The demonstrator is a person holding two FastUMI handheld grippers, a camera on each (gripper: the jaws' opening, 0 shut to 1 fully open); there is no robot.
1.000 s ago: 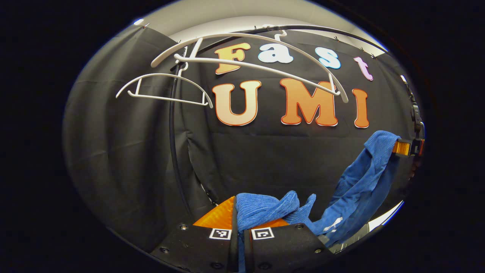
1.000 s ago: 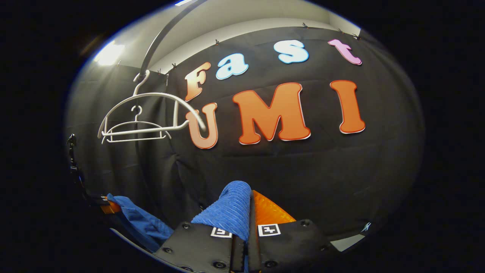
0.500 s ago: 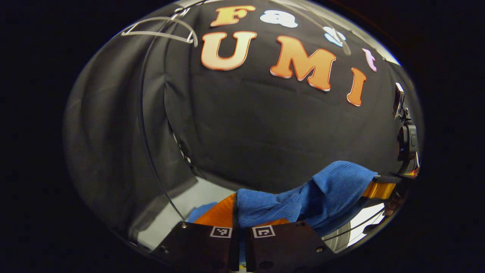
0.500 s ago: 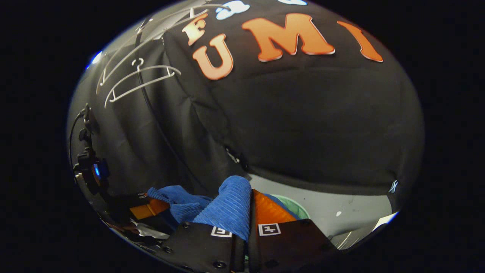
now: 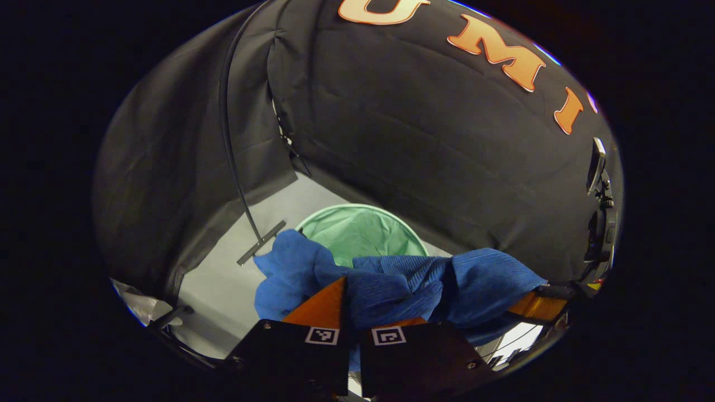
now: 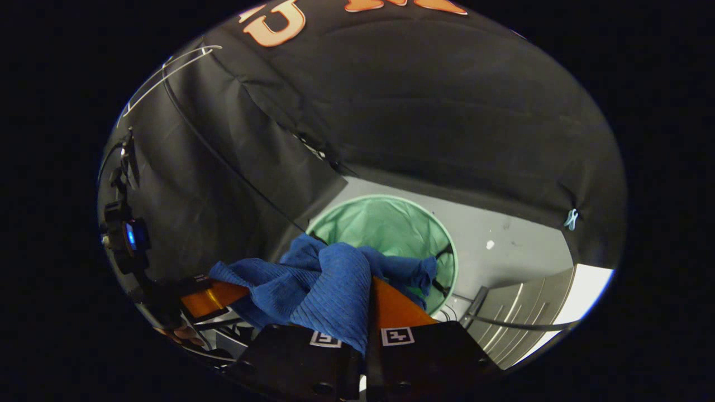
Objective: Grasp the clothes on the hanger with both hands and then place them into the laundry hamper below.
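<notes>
Both grippers, left (image 5: 349,304) and right (image 6: 368,304), are clamped tight on the blue garment (image 5: 402,279), which hangs bunched between them above the green hamper (image 5: 363,226) on the floor (image 6: 503,240).

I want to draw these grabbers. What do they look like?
Each gripper, left gripper and right gripper, has a black blocky body carrying two small square black-and-white tags, one above each finger.
</notes>
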